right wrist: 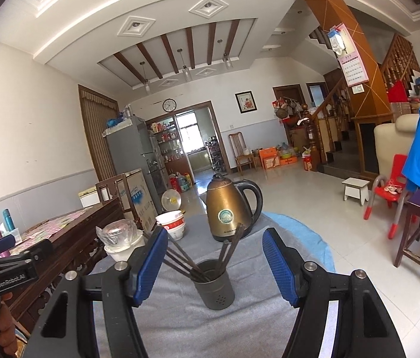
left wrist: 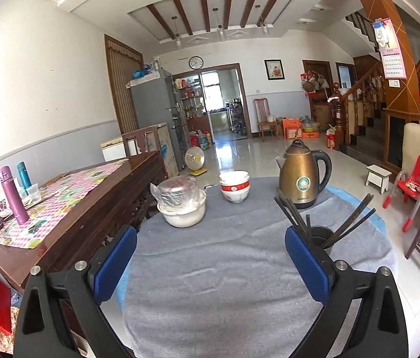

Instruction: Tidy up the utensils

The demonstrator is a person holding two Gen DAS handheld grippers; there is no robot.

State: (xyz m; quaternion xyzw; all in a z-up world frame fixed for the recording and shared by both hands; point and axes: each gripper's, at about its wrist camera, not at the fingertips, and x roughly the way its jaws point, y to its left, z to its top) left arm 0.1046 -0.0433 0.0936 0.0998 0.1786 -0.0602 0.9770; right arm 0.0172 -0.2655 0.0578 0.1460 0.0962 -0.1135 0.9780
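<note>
Currently the dark grey cylindrical metal holder (right wrist: pixel 214 286) stands low at centre frame on the grey cloth-covered tabletop (right wrist: pixel 180 322), dark wooden chopsticks (right wrist: pixel 180 261) fanning from it. Right tool (right wrist: pixel 214 264) gapes wide, empty, framing it. Left tool (left wrist: pixel 210 264) also spreads wide over bare cloth, the holder at its right finger (left wrist: pixel 308 262). Behind stands a bronze electric kettle (right wrist: pixel 229 211).

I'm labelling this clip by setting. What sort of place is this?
Most likely a home's dining and living room: a fridge, a staircase, and a table with a kettle and bowls.
</note>
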